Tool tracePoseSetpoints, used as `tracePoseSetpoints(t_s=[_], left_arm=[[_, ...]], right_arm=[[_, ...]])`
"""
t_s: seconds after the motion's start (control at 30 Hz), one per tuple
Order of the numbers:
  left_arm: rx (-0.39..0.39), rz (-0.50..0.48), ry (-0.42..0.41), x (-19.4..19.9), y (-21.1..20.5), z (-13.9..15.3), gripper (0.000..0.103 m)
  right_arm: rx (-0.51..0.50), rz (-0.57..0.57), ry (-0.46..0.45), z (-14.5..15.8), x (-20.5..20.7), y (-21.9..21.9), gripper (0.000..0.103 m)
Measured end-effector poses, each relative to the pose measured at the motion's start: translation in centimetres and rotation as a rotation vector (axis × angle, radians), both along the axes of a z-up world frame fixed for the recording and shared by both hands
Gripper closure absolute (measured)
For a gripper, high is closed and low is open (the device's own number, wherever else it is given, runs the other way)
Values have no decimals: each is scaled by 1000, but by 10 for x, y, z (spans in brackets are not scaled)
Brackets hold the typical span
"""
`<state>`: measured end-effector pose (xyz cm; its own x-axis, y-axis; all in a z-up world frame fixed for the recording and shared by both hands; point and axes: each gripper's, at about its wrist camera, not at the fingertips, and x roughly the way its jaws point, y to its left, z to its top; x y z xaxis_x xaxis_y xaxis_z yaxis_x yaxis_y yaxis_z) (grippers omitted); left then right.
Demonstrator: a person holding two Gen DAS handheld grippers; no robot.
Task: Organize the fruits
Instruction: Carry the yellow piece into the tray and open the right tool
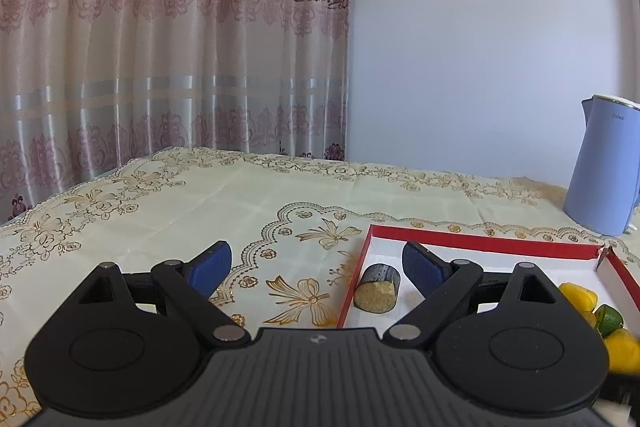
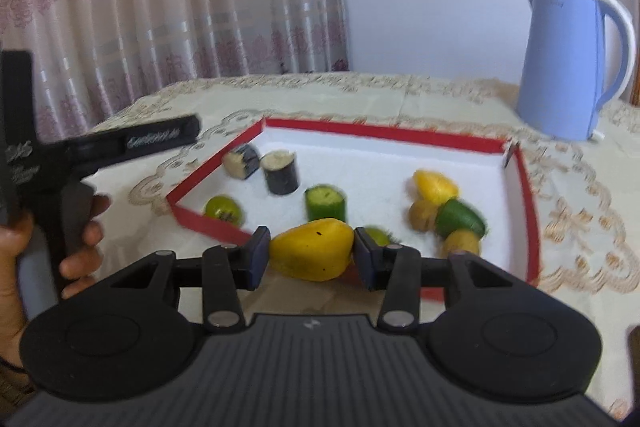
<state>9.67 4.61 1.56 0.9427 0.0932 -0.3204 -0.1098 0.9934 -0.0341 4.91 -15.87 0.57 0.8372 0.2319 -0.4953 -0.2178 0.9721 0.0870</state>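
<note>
Mango (image 2: 314, 251) sits crosswise between the pads of my right gripper (image 2: 310, 257), its long axis running pad to pad, the fatter end toward the left pad and the narrower end touching the right one. Both pads press on it, so it is clamped, just above the near rim of the tray (image 2: 530, 195).

Ahead of that gripper, inside the tray: a cucumber chunk (image 2: 325, 203) standing upright just beyond the mango, a green fruit (image 2: 224, 209) to the left by the rim, and two dark-skinned cut pieces (image 2: 280, 173) further off in the left corner, one upright, one on its side. To the right lies a cluster: a second yellow fruit (image 2: 434, 185), a green one (image 2: 460, 217) and two brownish ones (image 2: 424, 215) touching it. Another green fruit peeks from behind the right pad.

My left gripper (image 1: 316, 269) stands open with nothing between its pads, one pad over the cloth, the other over the tray's left corner beside a dark piece (image 1: 378, 289). My left hand (image 2: 24, 263) shows at the right camera's left edge.

Everything rests on a cream tablecloth (image 1: 180, 203) with gold flowers. A blue kettle (image 2: 568, 67) stands beyond the tray to the right; a patterned curtain (image 1: 160, 47) and a pale wall (image 1: 460, 47) are behind.
</note>
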Motion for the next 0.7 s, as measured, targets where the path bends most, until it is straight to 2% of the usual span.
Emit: tracePoseSetpoints(t_s=[0.3, 0.7], left_arm=[[-8, 0, 25, 3, 1, -2, 10], [-11, -15, 42, 5, 0, -3, 10]], right_arm=[[-28, -84, -42, 16, 52, -9, 61], [-41, -185, 16, -6, 109, -11, 61]])
